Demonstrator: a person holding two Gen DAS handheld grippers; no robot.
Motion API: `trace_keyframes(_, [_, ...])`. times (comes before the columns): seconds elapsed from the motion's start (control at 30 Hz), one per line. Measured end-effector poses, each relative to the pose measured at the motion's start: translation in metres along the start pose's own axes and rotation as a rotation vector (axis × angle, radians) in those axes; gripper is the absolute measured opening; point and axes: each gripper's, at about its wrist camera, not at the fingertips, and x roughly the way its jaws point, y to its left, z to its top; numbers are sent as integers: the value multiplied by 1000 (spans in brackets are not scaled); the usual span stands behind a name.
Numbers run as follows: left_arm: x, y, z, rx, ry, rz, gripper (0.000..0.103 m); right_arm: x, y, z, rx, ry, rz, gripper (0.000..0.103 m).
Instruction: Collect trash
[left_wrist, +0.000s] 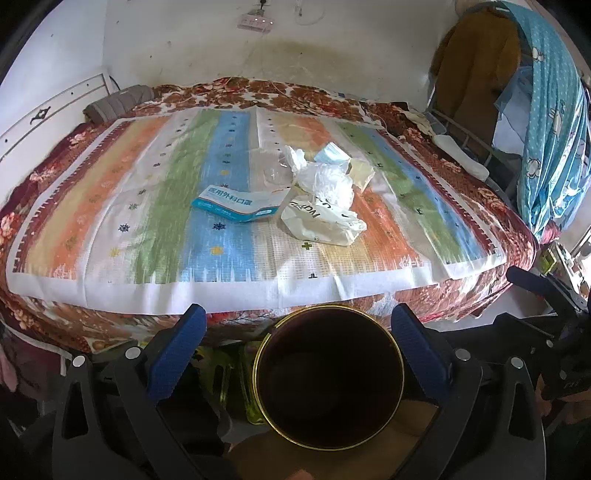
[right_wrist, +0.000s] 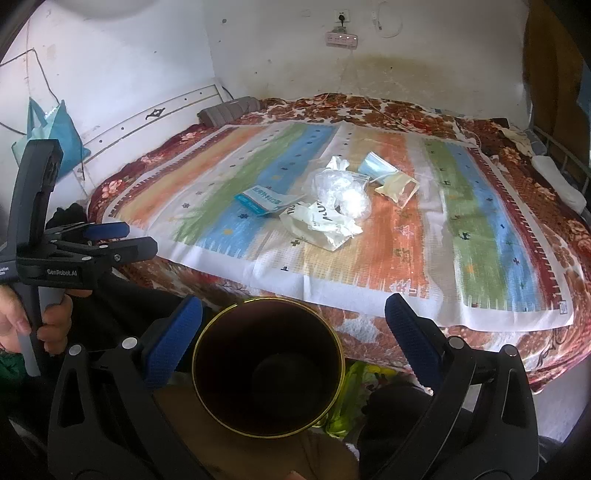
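A pile of trash lies mid-bed on a striped cloth: a blue-and-white mask packet, crumpled white plastic, a printed crumpled wrapper, a blue face mask and a yellowish bag. A dark bin with a gold rim stands below the bed's near edge. My left gripper and right gripper are both open and empty, above the bin.
The bed has a floral blanket and sits against a white wall with a power strip. A grey pillow lies at the far left. Hanging clothes and a blue curtain stand at the right. A teal bag hangs left.
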Motion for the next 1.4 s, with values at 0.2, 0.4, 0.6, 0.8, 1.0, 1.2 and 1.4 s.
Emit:
trace_keyframes(0.2, [-1, -4, 1, 29, 0, 18, 97, 0, 1, 0, -4, 5, 3, 94])
trace_keyframes(0.4, [-1, -5, 1, 29, -1, 33, 97, 2, 1, 1, 1, 11, 7, 94])
trace_keyframes(0.6, [1, -8, 1, 37, 0, 42, 97, -1, 1, 0, 8, 8, 13, 94])
trace_keyframes(0.8, [4, -7, 0, 35, 14, 34, 97, -4, 3, 0, -3, 12, 14, 94])
trace_keyframes(1.0, [3, -6, -1, 32, 18, 31, 97, 0, 2, 3, 0, 18, 11, 94])
trace_keyframes(1.2, [2, -5, -1, 31, 14, 42, 97, 1, 5, 3, -14, 30, 8, 94])
trace_keyframes(1.4, [4, -8, 0, 47, 19, 55, 97, 3, 5, 4, -15, 39, 22, 94])
